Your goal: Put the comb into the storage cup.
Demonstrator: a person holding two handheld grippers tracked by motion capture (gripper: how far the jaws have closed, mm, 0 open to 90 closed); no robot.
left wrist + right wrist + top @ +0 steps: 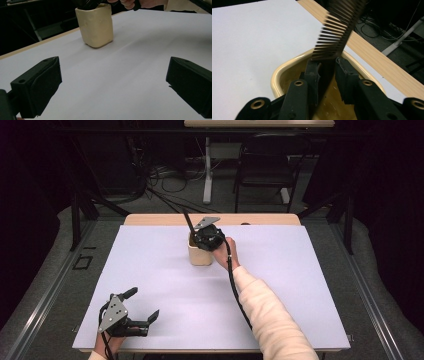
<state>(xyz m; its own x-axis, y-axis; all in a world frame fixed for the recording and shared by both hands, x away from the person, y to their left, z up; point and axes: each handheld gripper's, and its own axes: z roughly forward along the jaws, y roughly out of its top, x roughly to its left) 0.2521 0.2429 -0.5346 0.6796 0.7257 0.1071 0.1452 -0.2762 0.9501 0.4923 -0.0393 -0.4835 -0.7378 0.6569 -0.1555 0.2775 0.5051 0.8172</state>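
Right gripper (327, 72) jaws clamping a black comb (337, 30) inside the cream cup (277, 72), comb's lower end hidden between them, its teeth plain in the right gripper view, left gripper (142, 307) open, empty

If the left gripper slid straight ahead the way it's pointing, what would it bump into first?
Probably the cream cup. The left gripper has its jaws open, with bare white table cover ahead, then the cup a little left of centre. Depth is hard to judge.
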